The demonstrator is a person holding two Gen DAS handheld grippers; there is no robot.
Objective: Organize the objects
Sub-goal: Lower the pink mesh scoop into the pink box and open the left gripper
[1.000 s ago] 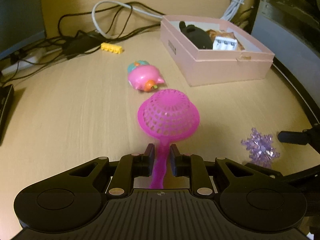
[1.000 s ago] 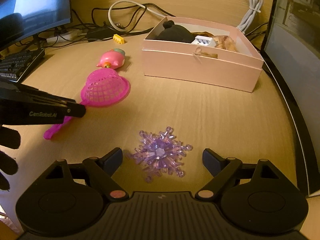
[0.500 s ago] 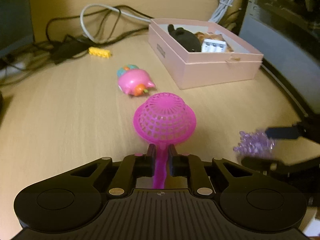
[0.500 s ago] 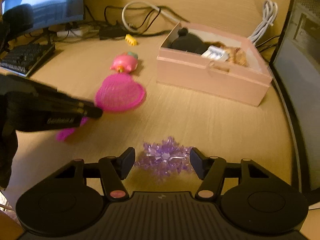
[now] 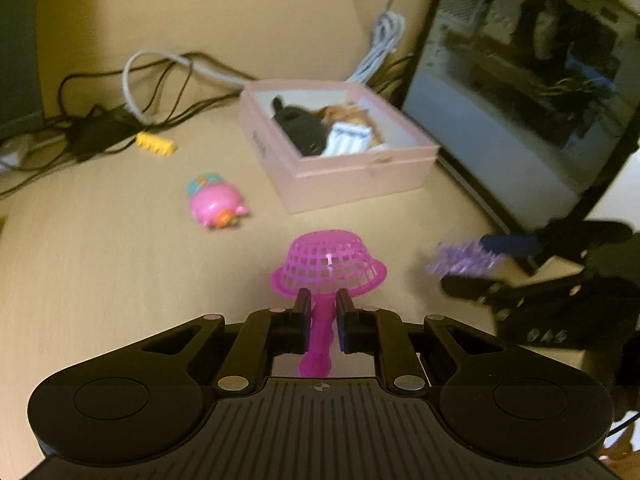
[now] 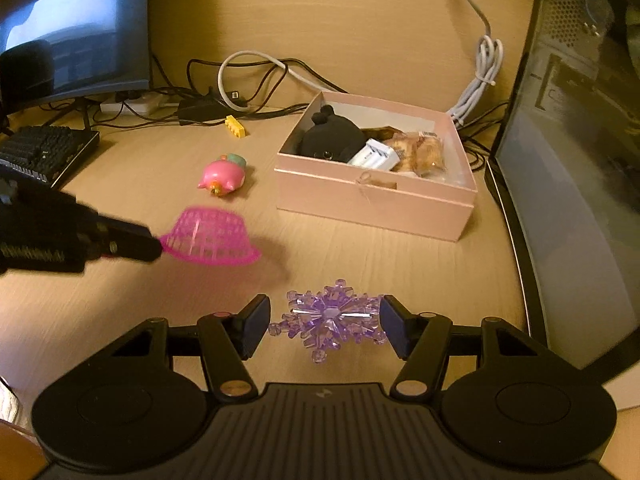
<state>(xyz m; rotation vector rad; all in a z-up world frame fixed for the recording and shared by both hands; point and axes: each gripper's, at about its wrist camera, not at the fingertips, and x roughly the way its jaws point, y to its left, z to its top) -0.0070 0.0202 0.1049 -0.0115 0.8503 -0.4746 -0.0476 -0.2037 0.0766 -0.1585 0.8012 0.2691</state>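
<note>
Both tools carry a toy toward the pink box (image 6: 376, 200) at the far right of the surface (image 5: 100, 280). The left hand-held gripper (image 5: 323, 320) is clamped on the handle of the pink sieve (image 5: 330, 264), whose mesh bowl is airborne, mouth down. The right hand-held gripper (image 6: 324, 326) pinches the purple snowflake (image 6: 330, 318) between its pads, also lifted.

To do the step well, each load should stay level and clear the near wall of the box before release; the box already contains a black plush (image 6: 332, 140) and packets, so open floor should be chosen.

Compared with one second ago, the right jaws have narrowed from wide open onto the snowflake, and both toys have risen off the surface. The pink pig toy (image 6: 224, 176) and yellow brick (image 6: 235, 126) lie unmoved.
</note>
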